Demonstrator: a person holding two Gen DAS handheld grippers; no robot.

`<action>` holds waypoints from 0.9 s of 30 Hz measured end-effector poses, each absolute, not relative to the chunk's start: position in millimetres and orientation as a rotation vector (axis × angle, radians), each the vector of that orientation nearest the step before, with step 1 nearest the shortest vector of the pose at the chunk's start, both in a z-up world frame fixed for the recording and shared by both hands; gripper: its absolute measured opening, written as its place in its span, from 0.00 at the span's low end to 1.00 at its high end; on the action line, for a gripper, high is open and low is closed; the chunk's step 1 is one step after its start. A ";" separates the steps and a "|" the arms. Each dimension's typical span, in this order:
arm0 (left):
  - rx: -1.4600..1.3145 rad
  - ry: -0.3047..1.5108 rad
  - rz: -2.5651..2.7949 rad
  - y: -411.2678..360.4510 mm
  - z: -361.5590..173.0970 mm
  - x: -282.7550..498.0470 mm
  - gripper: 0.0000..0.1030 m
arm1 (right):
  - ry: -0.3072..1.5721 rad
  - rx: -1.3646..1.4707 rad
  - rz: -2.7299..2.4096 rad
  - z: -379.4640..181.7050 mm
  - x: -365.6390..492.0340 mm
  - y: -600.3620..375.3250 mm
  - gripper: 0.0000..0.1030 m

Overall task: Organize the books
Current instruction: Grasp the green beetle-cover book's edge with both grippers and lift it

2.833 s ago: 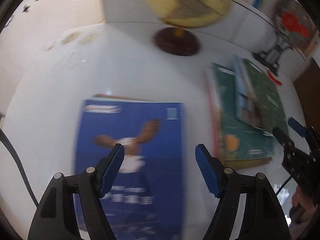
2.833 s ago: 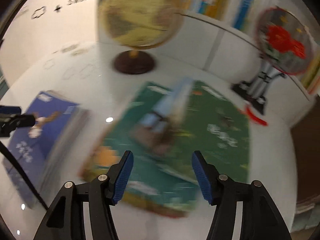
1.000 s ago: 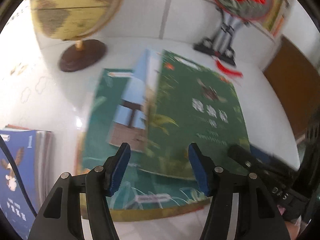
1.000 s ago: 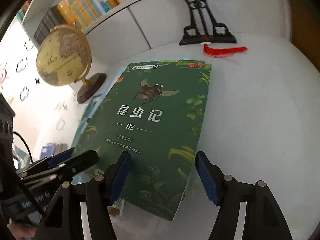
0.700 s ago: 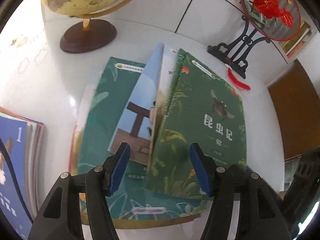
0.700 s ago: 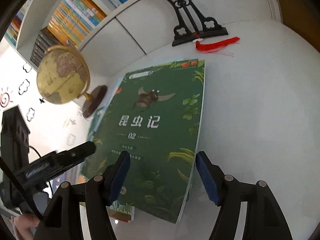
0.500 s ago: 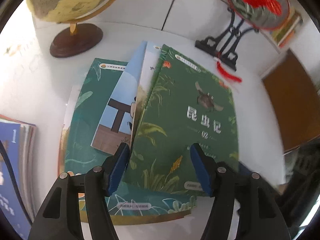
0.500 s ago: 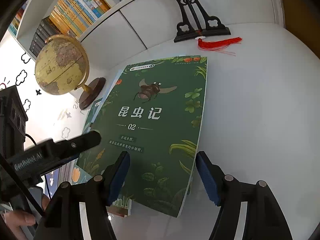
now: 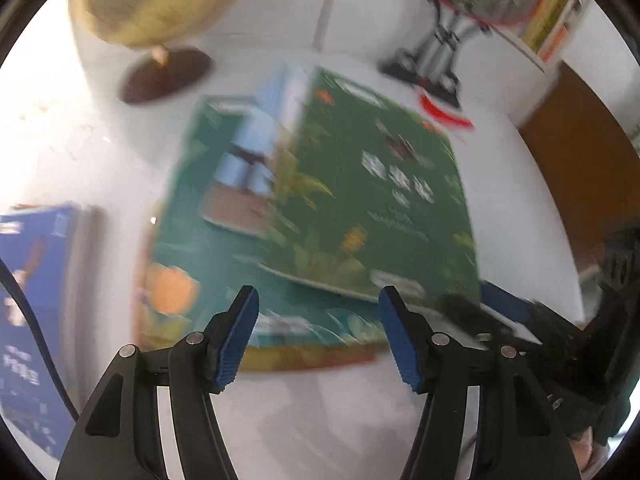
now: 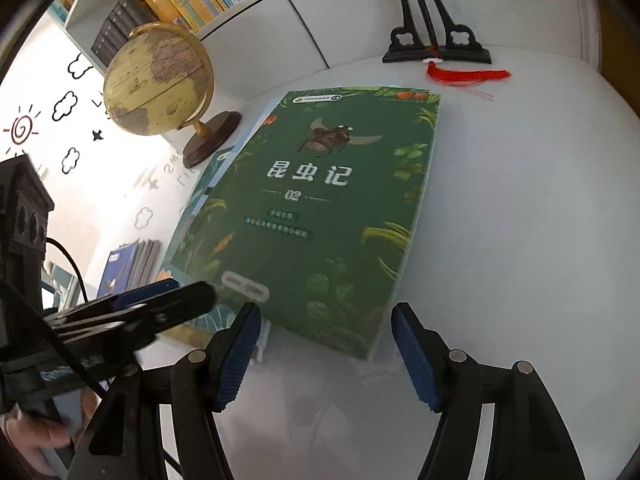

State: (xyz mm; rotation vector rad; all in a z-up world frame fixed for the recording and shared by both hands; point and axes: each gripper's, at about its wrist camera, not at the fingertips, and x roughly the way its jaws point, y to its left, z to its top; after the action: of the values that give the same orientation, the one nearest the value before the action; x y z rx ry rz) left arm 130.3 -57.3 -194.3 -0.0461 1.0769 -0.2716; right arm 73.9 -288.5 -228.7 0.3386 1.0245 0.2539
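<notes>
— where are we with the books?

— not far, i'd judge. in the right wrist view the green insect book [image 10: 332,208] lies on top of a loose pile, in the middle of the frame, skewed across a light blue book [image 9: 256,148] and a teal book [image 9: 200,240] beneath it. their edges don't line up, so that pile isn't squared yet.

— and the other stack?

— the blue books [image 10: 130,262] sit apart at the left of the frame, on the same white tabletop [image 10: 520,220]. from here they look fairly even, but they're small and partly hidden, so i can't vouch for it.

— what are your tongs doing?

— both sets stand apart and hold nothing. the right tongs [image 10: 326,350] hover just short of the near edge of the green insect book, lower middle of the frame. the left tongs [image 9: 318,334] hang over the near edge of the teal book; that view is blurred, so i can't tell if they touch it.

— so what's left?

— nearly everything, i think: the skewed pile needs straightening or merging with the blue books. the globe [image 10: 158,80] at upper left and the black stand [image 10: 436,46] with its red tassel [image 10: 466,75] at upper right crowd the far side, so i'd work from the near edge.
</notes>
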 end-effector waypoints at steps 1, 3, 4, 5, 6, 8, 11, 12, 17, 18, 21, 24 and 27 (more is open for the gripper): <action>-0.057 1.047 -0.249 -52.3 -190.0 134.8 0.60 | 1.008 0.335 0.229 -227.4 72.4 -293.1 0.65; -0.120 1.034 -0.249 -43.0 -185.7 152.6 0.60 | 0.977 0.380 0.198 -225.9 75.8 -307.3 0.65; -0.154 1.031 -0.269 -40.8 -185.1 160.7 0.60 | 0.970 0.435 0.196 -226.3 82.1 -316.3 0.65; -0.178 1.019 -0.286 -40.5 -184.4 168.5 0.60 | 0.957 0.486 0.189 -226.9 89.0 -324.4 0.65; -0.178 1.003 -0.288 -41.7 -183.4 172.4 0.60 | 0.950 0.509 0.181 -226.8 94.1 -328.1 0.65; -0.140 0.967 -0.304 -50.6 -183.0 179.5 0.60 | 0.934 0.533 0.158 -226.1 108.4 -332.9 0.65; -0.131 0.982 -0.342 -63.7 -191.4 185.0 0.60 | 0.919 0.497 0.159 -222.7 119.6 -326.8 0.65; -0.134 0.999 -0.360 -67.1 -196.1 186.7 0.60 | 0.924 0.471 0.153 -222.3 123.3 -320.9 0.65; -0.038 1.036 -0.371 -84.8 -208.6 179.5 0.62 | 0.962 0.454 0.200 -226.3 129.5 -309.5 0.68; -0.020 1.038 -0.370 -87.4 -208.4 176.6 0.61 | 0.970 0.455 0.201 -228.4 130.8 -309.7 0.68; -0.014 1.071 -0.408 -88.5 -206.1 171.6 0.62 | 0.987 0.433 0.201 -228.8 131.2 -307.0 0.70; 0.060 1.079 -0.430 -93.6 -202.7 157.8 0.62 | 1.001 0.406 0.214 -226.4 129.1 -306.3 0.76; 0.097 1.092 -0.432 -91.7 -198.5 136.0 0.62 | 1.045 0.334 0.261 -227.9 125.2 -300.3 0.76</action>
State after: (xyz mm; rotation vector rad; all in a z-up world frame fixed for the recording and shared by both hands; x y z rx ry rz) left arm 136.0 -91.7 -198.5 0.0969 1.0918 -0.4318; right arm 125.2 -300.3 -227.9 0.3344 1.0454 0.2614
